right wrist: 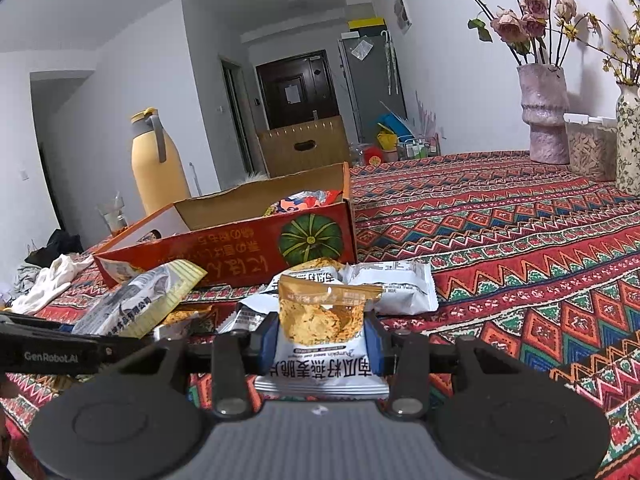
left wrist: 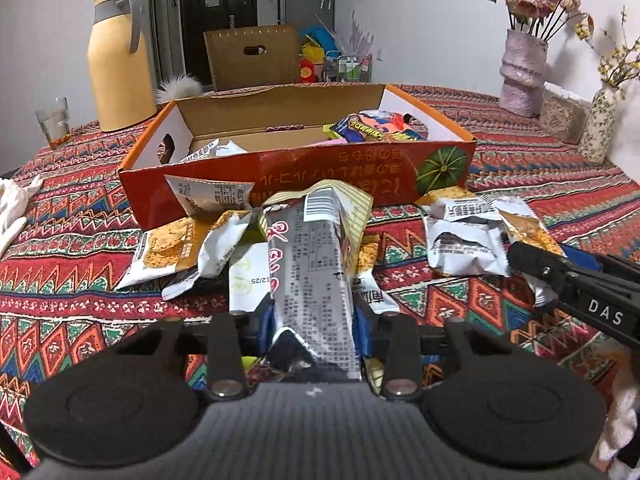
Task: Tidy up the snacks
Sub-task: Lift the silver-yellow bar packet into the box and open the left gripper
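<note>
Left wrist view is showing the left gripper (left wrist: 316, 320) clamping a long silver-and-yellow snack packet (left wrist: 316, 264), its blue pads pressing both sides of the crinkled foil low down — the packet is rising over the pile of loose snacks on the patterned tablecloth (left wrist: 520, 168), just in front of the orange pumpkin-print cardboard box (left wrist: 296, 168). Right wrist view is showing the right gripper (right wrist: 322, 342) squeezing a small white-and-gold oat crisp packet (right wrist: 322, 320) at mid-body, also in front of the box. Both packets are looking light, air-filled and crinkly, with slippery foil, so I'm judging the best hold to be across the flat body or a sealed edge, gently, since the crisps inside are probably crushing easily. More oat crisp packets (left wrist: 464, 236) are lying near the box's front wall, one leaning against it, and a colourful snack bag (left wrist: 380, 126) is already sitting inside at the right end. Both jaws are standing narrow, closed on their packets — nothing is hanging loose.
</note>
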`<act>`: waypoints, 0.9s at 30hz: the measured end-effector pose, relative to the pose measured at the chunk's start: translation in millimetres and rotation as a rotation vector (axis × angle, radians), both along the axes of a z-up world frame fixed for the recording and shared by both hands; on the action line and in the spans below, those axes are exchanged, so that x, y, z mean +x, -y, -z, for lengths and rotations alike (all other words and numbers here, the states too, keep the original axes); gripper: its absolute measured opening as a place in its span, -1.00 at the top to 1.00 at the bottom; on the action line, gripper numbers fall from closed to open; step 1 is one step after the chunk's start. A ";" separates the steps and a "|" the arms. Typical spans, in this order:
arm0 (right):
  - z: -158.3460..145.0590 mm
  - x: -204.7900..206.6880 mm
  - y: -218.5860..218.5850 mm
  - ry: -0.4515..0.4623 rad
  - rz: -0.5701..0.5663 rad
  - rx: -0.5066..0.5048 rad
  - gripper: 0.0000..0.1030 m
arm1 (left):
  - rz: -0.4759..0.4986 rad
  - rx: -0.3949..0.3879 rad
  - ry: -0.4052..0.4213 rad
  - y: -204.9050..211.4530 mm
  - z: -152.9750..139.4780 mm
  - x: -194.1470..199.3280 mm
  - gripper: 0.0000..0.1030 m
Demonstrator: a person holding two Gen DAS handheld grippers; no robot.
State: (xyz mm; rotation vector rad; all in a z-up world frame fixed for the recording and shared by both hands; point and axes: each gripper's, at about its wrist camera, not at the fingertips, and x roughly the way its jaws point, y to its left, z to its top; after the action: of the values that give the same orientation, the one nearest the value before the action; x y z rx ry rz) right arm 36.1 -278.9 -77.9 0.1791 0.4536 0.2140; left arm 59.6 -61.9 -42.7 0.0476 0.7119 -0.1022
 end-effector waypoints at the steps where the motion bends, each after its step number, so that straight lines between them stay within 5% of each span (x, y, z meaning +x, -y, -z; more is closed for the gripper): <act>1: -1.1 -1.4 -0.4 0.005 0.000 0.000 0.18 | -0.001 0.001 0.007 -0.3 -1.0 -1.6 0.25; 16: -35.4 0.9 -14.6 0.076 -0.011 -0.017 0.18 | 0.013 -0.046 0.148 -6.5 -52.8 -12.2 0.26; 27: -74.5 43.3 -36.6 0.144 -0.032 -0.039 0.17 | -0.011 -0.038 0.256 -12.8 -95.3 31.9 0.25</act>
State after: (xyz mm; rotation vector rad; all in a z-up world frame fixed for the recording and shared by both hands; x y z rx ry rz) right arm 79.4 -242.2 -3.4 0.1172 0.3169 0.2478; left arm 91.5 -49.1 52.6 0.0202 0.4545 -0.0970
